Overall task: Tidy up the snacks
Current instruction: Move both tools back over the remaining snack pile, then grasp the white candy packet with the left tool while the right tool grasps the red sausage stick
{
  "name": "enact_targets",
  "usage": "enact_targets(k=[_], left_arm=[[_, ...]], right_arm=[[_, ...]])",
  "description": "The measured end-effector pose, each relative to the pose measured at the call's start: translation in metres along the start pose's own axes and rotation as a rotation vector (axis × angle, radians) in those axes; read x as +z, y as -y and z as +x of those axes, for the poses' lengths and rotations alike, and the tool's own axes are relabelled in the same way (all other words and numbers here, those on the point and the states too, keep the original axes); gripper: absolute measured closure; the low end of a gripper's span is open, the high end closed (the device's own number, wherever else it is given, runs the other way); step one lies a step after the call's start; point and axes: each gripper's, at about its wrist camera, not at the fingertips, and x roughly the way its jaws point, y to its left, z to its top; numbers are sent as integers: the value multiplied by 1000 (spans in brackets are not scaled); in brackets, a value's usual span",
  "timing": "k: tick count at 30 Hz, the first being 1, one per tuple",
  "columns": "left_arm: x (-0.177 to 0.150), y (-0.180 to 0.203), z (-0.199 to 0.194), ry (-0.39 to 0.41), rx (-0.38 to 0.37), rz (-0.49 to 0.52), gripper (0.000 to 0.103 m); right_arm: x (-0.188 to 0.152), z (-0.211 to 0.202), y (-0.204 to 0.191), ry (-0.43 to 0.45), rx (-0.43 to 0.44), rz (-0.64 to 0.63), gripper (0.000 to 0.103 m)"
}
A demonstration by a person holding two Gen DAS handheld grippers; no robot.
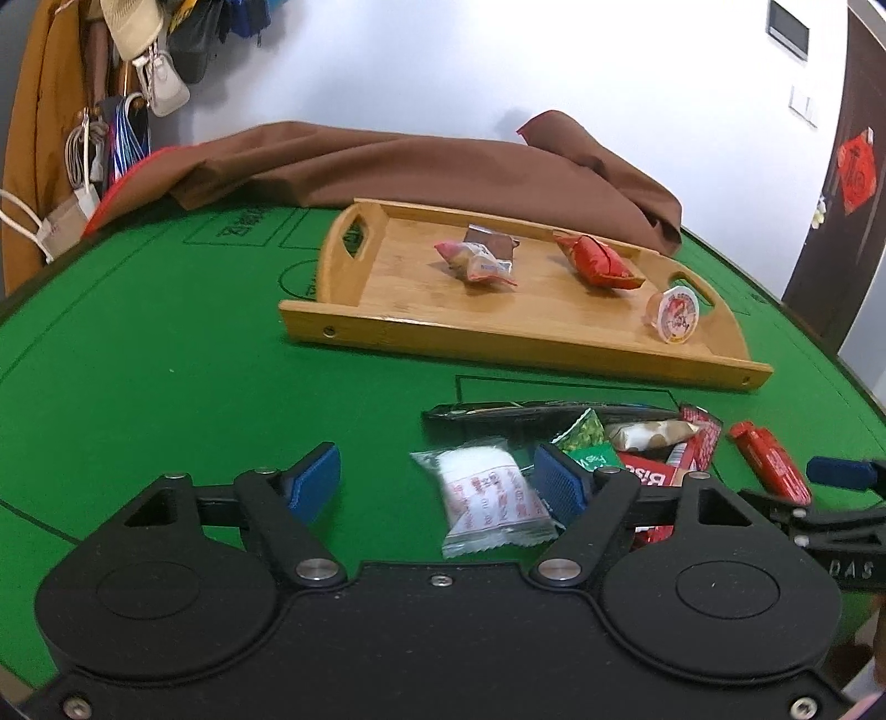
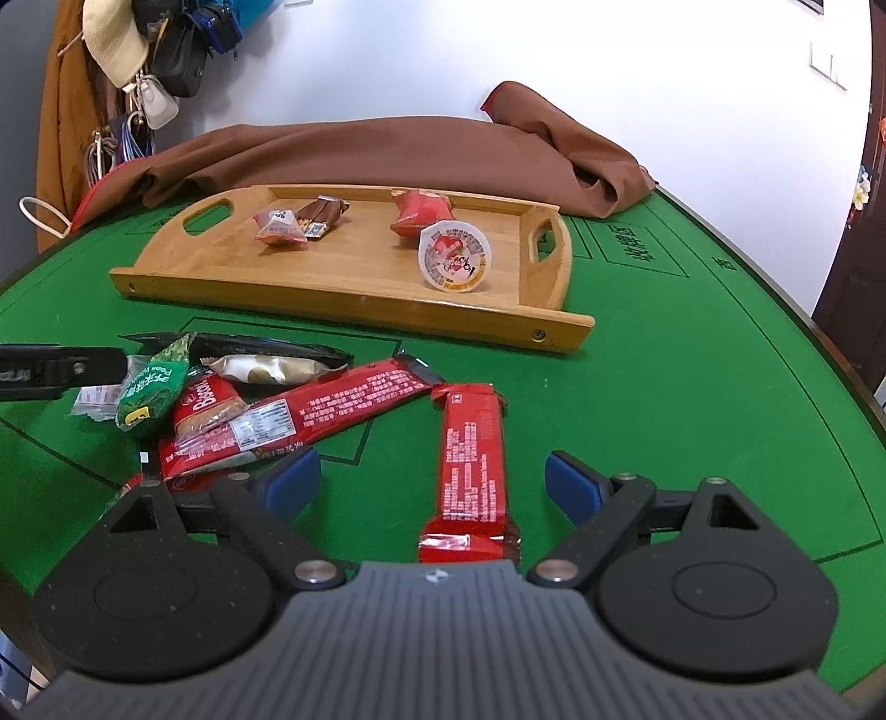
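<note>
My left gripper point(image 1: 437, 484) is open, its blue pads on either side of a white snack packet point(image 1: 487, 498) lying on the green table. My right gripper point(image 2: 432, 487) is open around a red bar point(image 2: 470, 465) that lies lengthwise between its pads. A pile of snacks lies between the two grippers: a green pea packet point(image 2: 152, 387), a long red bar point(image 2: 310, 410), a beige packet point(image 2: 271, 368) and a black wrapper point(image 2: 260, 346). A wooden tray point(image 2: 354, 302) behind holds a pink packet point(image 2: 279, 227), a brown bar point(image 2: 321, 213), a red packet point(image 2: 421, 210) and a round jelly cup point(image 2: 455, 256).
A brown cloth point(image 2: 387, 149) is heaped behind the tray. Bags and a hat point(image 2: 116, 44) hang at the far left. The green table's edge point(image 2: 775, 288) curves along the right. The right gripper's finger shows in the left wrist view point(image 1: 841, 471).
</note>
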Motion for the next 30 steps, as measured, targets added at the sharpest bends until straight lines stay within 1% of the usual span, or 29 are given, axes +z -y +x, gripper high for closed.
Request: enact_targets(k=[1,2,4,6,10,12,23,26,28,30], left_arm=[[-1,1,3,-7,7,-1,36],[-2,1,5,-10,11,-1,38],[-4,0,6,-18,21,7,46],[-7,-1,4,-17,32,26,47],[-12,-4,0,-6,84,78,48],[-13,-5,0,-5,97,92,48],[-8,-5,5,-20,51,111,48],[-7,-3,7,-26,38,121,48],[-7,-3,8,-28,28,128,53],[-6,-3,8,-28,22,128,55]], right_arm=[[0,0,0,0,0,0,10],[-1,0,0,-1,0,1,10],[-2,1,-1,-2,2,3,10],[-3,2,-2,-4,4,4,10],[-3,3,-4,-1,-2,-5,10],[-3,4,-5,0,-3,-6,10],[-2,4,-4,-7,1,-1,10],[-2,4,-4,-8,1,0,12],[-2,5,-3,-11,1,5,14],[-1,5,-2,-14,6,16,17]])
